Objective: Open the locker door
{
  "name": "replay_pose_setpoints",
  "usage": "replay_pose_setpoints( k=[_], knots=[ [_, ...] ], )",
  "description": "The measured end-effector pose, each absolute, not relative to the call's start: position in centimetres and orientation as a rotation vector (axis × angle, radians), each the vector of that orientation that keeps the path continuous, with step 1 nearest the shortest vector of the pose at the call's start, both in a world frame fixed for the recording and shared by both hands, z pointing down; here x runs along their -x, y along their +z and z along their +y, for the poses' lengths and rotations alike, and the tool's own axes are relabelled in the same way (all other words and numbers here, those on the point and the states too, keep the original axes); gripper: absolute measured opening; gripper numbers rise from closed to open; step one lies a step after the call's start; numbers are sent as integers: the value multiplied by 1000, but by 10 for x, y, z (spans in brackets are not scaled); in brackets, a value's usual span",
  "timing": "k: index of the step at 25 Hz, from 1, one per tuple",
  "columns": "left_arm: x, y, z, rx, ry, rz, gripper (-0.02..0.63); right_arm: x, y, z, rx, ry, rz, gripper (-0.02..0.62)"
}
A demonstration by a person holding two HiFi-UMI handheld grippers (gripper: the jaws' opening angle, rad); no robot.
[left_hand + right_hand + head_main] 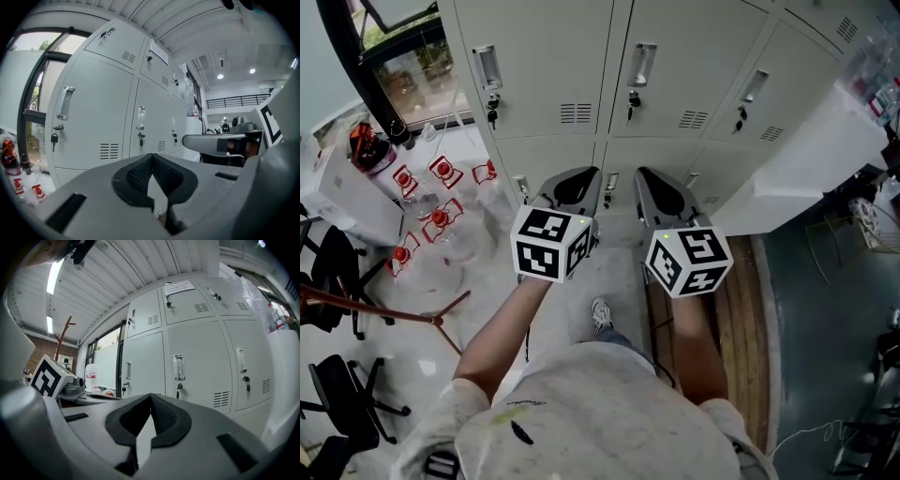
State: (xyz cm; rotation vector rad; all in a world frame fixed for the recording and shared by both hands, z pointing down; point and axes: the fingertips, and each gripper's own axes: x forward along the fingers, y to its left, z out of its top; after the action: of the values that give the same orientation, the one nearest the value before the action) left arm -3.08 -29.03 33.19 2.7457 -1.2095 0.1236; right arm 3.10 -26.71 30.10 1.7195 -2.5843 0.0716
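While both tools hang level before the lockers, each locker door (689, 66) stands shut. The doors are flat, pale-grey sheet metal. Each has a recessed chrome pull (641, 64), a key (633, 101) hanging at the lock and a slotted vent (693, 119) at a lower corner.

Left tool (151, 161): jaws together, dark ribbed pads meeting at the tips, nothing between.

Right tool (150, 399): same, closed and empty.

Both are apart from the doors.
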Motion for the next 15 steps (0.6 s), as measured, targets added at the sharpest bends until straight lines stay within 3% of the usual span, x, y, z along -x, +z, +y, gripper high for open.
replay_pose_setpoints(
  k=[15],
  knots=[
    [3,320,-373,-2722,126,-1305,6,-51,278,-364,-1613,30,-2685,5]
  ],
)
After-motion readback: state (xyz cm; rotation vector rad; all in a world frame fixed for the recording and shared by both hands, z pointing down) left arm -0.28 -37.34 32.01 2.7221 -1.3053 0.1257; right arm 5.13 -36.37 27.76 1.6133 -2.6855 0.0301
